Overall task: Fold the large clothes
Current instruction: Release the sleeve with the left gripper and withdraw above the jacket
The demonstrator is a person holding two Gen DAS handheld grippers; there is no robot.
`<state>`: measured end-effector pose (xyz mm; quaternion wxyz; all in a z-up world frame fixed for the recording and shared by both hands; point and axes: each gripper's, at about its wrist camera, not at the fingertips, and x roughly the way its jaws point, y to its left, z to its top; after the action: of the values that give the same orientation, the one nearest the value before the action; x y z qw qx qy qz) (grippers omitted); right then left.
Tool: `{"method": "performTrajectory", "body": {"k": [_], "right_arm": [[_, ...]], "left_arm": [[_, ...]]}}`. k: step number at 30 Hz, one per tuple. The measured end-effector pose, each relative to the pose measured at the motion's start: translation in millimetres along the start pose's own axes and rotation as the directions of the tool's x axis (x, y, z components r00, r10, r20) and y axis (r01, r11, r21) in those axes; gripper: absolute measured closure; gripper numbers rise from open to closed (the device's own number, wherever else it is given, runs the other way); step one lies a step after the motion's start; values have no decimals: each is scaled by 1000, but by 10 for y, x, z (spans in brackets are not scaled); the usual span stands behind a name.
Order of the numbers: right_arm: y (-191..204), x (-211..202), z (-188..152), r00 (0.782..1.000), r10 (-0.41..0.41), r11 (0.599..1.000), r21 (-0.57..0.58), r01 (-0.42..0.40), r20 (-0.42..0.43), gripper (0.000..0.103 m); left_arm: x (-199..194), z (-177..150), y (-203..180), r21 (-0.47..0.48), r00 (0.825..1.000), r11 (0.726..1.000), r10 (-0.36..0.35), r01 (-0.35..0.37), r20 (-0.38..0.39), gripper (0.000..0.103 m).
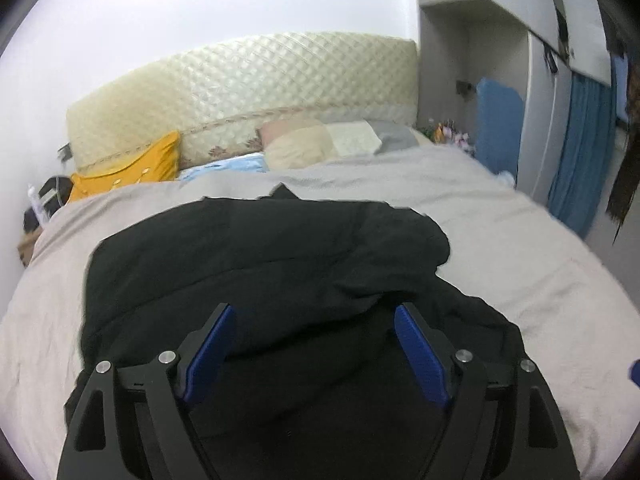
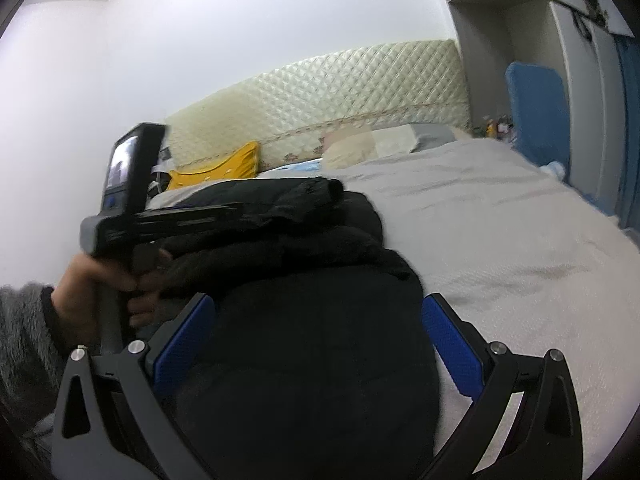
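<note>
Our two grippers hover spread wide above the bulky black padded garment (image 1: pixel 264 264) lying on the grey bedspread (image 1: pixel 520 264).

We hold the left gripper (image 1: pixel 314 312) with its blue pads well apart, nothing pinched between them, the garment below. Our right gripper (image 2: pixel 318 304) also stands wide, the garment's mound between its fingers; we cannot tell whether the pads touch it. Beyond the garment lies a yellow cushion (image 1: pixel 132 170) by the cream quilted headboard (image 1: pixel 248 88).

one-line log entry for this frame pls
stage: mid-fold | black garment: bunched on grey bed cover | left gripper: open over garment | right gripper: open, nothing clamped
</note>
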<state>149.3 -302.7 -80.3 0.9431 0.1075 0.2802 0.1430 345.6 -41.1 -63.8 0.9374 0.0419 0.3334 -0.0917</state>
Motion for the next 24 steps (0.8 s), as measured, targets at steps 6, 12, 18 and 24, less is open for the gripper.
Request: {"method": "performTrajectory", "body": {"k": [6, 12, 18, 24], "right_arm": [[414, 434, 587, 995, 71, 992, -109, -64, 65, 0], [755, 1590, 991, 998, 63, 975, -215, -57, 17, 6], [573, 2686, 994, 999, 19, 991, -132, -23, -35, 6], [468, 3209, 841, 1000, -18, 986, -166, 14, -24, 4]], "left_arm": [[-113, 189, 833, -159, 999, 987, 41, -36, 30, 22], [370, 313, 1519, -265, 996, 960, 85, -87, -19, 22], [1010, 231, 1822, -248, 997, 966, 67, -75, -41, 22], [1420, 59, 1907, -205, 999, 978, 31, -28, 12, 18]]}}
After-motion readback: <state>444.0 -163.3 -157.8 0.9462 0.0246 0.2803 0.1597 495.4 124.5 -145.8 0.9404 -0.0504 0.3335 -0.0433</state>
